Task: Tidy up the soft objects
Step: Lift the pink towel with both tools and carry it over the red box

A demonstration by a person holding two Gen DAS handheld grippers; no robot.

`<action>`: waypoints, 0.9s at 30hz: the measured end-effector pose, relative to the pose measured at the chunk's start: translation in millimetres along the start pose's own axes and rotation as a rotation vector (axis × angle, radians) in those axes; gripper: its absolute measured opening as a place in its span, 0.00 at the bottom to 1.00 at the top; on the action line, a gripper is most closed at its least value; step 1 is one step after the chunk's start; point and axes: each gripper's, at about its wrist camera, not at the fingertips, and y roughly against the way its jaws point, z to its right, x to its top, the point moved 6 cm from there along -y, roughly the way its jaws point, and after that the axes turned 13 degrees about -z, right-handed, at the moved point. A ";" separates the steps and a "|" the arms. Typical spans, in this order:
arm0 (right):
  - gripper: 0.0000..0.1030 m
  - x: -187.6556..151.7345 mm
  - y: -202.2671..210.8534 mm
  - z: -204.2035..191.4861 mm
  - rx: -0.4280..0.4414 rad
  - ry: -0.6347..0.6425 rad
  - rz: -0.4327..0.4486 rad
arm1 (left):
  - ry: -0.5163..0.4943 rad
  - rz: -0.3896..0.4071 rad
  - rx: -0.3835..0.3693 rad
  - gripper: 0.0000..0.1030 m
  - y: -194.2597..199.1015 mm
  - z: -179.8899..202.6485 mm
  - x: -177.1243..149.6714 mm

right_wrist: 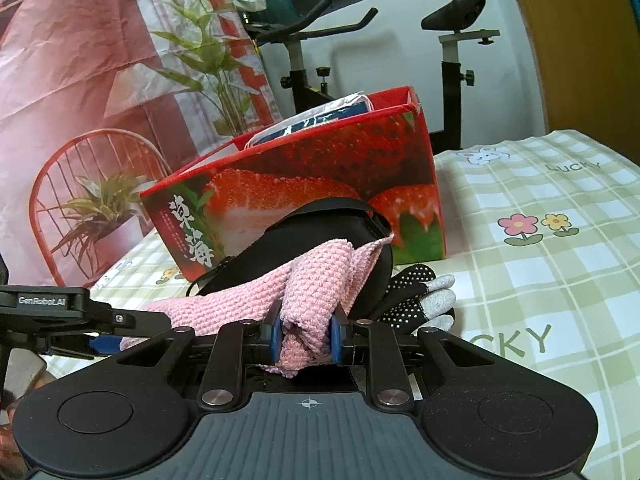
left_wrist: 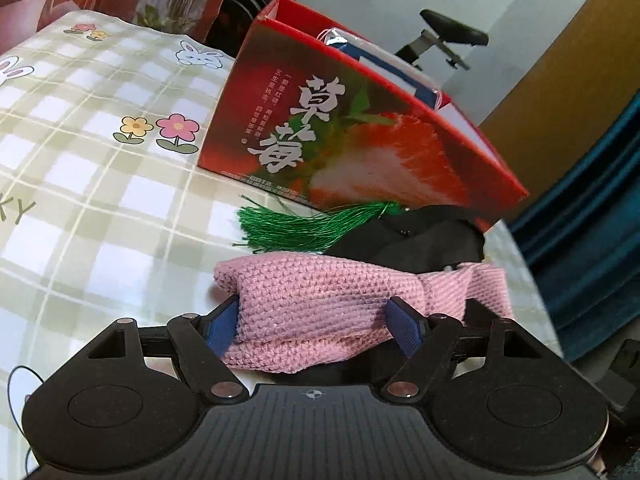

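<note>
Pink knit scarf (left_wrist: 316,308): I grip it with left gripper (left_wrist: 318,330) and right gripper (right_wrist: 306,338); snagging green tassel (left_wrist: 304,222) risks dragging it along.

Pink knit cloth (left_wrist: 320,312); red strawberry-print box (left_wrist: 352,140); green tassel (left_wrist: 304,220); green-checked bedsheet (left_wrist: 100,184).

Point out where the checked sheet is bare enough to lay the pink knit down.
Free: the checked sheet left of the strawberry box and green tassel, and right of the dotted gloves. Crowded: in front of the box, where the pink knit and a black item pile up.
</note>
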 end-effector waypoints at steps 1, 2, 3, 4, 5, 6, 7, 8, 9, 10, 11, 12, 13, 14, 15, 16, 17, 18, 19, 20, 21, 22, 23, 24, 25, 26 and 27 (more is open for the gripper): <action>0.20 0.3 0.8 -0.6 0.003 -0.002 0.001 | 0.002 0.007 -0.004 0.75 1.1 -0.6 -1.2; 0.20 0.6 1.7 -1.2 0.005 -0.001 0.002 | 0.006 0.016 -0.010 0.70 2.9 -0.7 -2.1; 0.20 0.9 2.9 -2.5 0.005 0.003 0.005 | 0.008 0.029 -0.014 0.63 5.7 -0.1 -3.8; 0.20 1.4 4.5 -4.2 0.004 0.010 0.010 | 0.006 0.042 -0.010 0.60 8.1 1.0 -4.1; 0.20 2.1 6.5 -5.7 0.005 0.016 0.015 | -0.001 0.058 -0.001 0.51 12.6 0.7 -4.6; 0.20 3.2 8.9 -7.0 0.007 0.022 0.022 | -0.008 0.072 0.002 0.43 16.9 1.2 -4.6; 0.20 4.5 12.2 -9.2 0.011 0.030 0.033 | -0.015 0.088 -0.004 0.41 21.5 1.8 -4.5; 0.20 5.6 15.2 -11.9 0.015 0.040 0.044 | -0.019 0.103 -0.014 0.36 25.9 1.7 -4.0; 0.20 6.7 18.5 -14.8 0.019 0.051 0.055 | -0.024 0.118 -0.025 0.32 30.3 3.1 -4.0; 0.19 7.8 21.6 -18.1 0.024 0.064 0.067 | -0.032 0.130 -0.036 0.32 33.8 5.1 -4.3; 0.19 8.9 24.8 -22.1 0.028 0.075 0.076 | -0.043 0.142 -0.043 0.31 37.0 7.9 -4.6; 0.19 9.6 27.3 -25.3 0.029 0.087 0.085 | -0.059 0.151 -0.045 0.29 39.5 11.5 -4.8; 0.19 10.5 29.4 -28.3 0.028 0.098 0.091 | -0.073 0.158 -0.045 0.29 40.6 14.9 -4.8; 0.19 10.8 31.0 -31.0 0.025 0.109 0.094 | -0.087 0.165 -0.046 0.28 42.0 17.7 -5.2; 0.19 11.1 32.4 -32.8 0.021 0.115 0.097 | -0.093 0.170 -0.045 0.28 44.1 18.6 -5.8; 0.19 11.5 34.0 -34.3 0.016 0.118 0.099 | -0.098 0.178 -0.042 0.27 45.8 19.7 -6.1; 0.18 12.0 35.6 -35.9 0.013 0.121 0.101 | -0.102 0.186 -0.037 0.27 47.8 20.3 -6.4; 0.18 12.7 37.1 -37.8 0.011 0.124 0.104 | -0.109 0.196 -0.030 0.27 50.4 21.1 -7.4; 0.18 13.5 38.6 -39.9 0.010 0.129 0.109 | -0.122 0.213 -0.020 0.27 54.5 23.0 -7.6; 0.18 14.2 40.6 -42.8 0.011 0.138 0.114 | -0.139 0.234 -0.011 0.26 59.5 24.6 -7.4; 0.18 14.6 42.4 -46.2 0.014 0.150 0.118 | -0.157 0.255 0.001 0.26 64.0 27.1 -7.3; 0.18 14.6 43.9 -49.4 0.016 0.162 0.124 | -0.178 0.281 0.019 0.26 69.7 30.3 -7.4; 0.18 14.6 44.9 -52.7 0.020 0.176 0.128 | -0.195 0.301 0.038 0.26 74.4 32.8 -7.5; 0.18 14.3 45.0 -55.2 0.024 0.187 0.126 | -0.211 0.315 0.053 0.26 77.1 34.7 -7.2; 0.18 13.6 44.4 -57.1 0.026 0.194 0.122 | -0.217 0.315 0.055 0.26 77.5 35.2 -6.8; 0.18 13.1 43.2 -58.2 0.025 0.195 0.116 | -0.210 0.304 0.049 0.26 75.9 33.5 -6.5; 0.18 12.2 41.3 -57.7 0.023 0.194 0.106 | -0.194 0.288 0.041 0.26 72.9 30.6 -6.7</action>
